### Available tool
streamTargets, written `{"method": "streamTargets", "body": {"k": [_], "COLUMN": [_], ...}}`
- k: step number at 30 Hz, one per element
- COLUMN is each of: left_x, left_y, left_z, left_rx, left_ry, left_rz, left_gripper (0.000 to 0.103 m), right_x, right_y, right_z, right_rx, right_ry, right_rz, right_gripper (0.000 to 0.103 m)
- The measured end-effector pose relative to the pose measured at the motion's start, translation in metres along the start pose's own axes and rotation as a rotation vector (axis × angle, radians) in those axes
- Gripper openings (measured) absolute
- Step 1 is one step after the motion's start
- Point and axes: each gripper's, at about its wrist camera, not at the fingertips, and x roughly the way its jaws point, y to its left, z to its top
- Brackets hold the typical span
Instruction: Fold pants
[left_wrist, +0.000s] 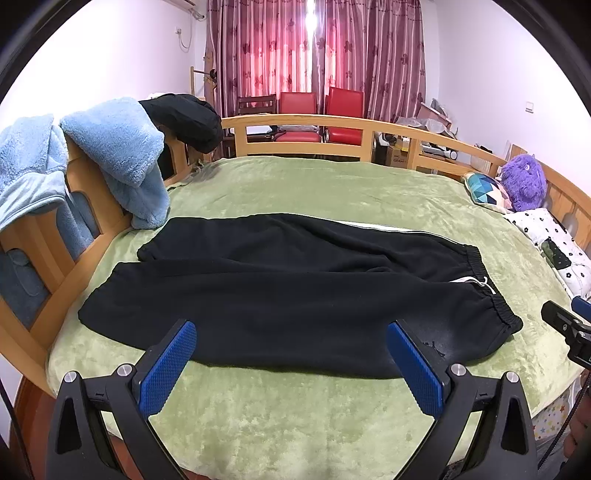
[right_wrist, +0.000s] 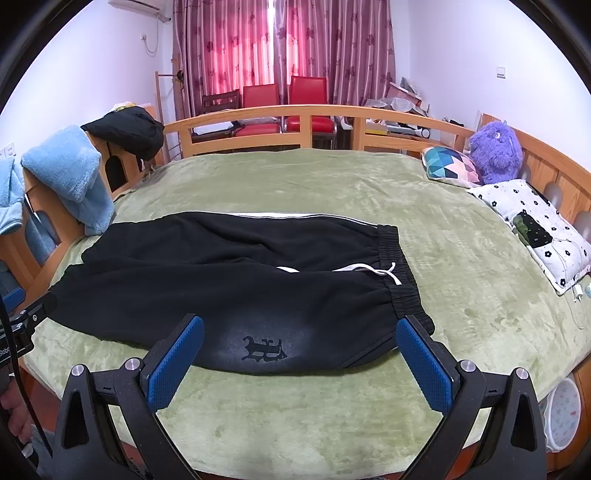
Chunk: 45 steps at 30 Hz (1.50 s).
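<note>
Both grippers, left (left_wrist: 291, 363) and right (right_wrist: 299, 360), hover spread wide and empty at lower frame. Pants (right_wrist: 221, 280) lie flat mid-frame on the blanket (right_wrist: 295, 417), waistband (right_wrist: 397, 266) toward the right.

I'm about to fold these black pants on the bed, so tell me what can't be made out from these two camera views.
- Underside of the pants: hidden in both views by the fabric itself.
- Far leg's cuff: black on black in the left wrist view, edge unclear.
- Right gripper: cut off by the left wrist view's edge.
- Printed logo: shape shows in the right wrist view, but what it depicts is unclear.
- Boxes behind the bed rail: too small to read.
</note>
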Motion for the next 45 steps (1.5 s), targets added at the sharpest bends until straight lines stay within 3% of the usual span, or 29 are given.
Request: {"method": "streamTargets", "body": {"k": [37,45], "left_x": [0.002,0.007], "left_y": [0.008,0.017], "left_z": [0.002,-0.001], "left_rx": [-0.017,-0.038], "left_ry": [0.003,-0.016], "left_rz": [-0.004,0.028], "left_gripper": [0.103,0.103], "right_x": [-0.002,0.008], "right_y": [0.002,-0.003], "right_z": [-0.002,-0.009], "right_rx": [0.0,0.005], "right_ry": [0.004,0.027], "right_rz": [0.004,0.025], "right_gripper": [0.102,0.102]}}
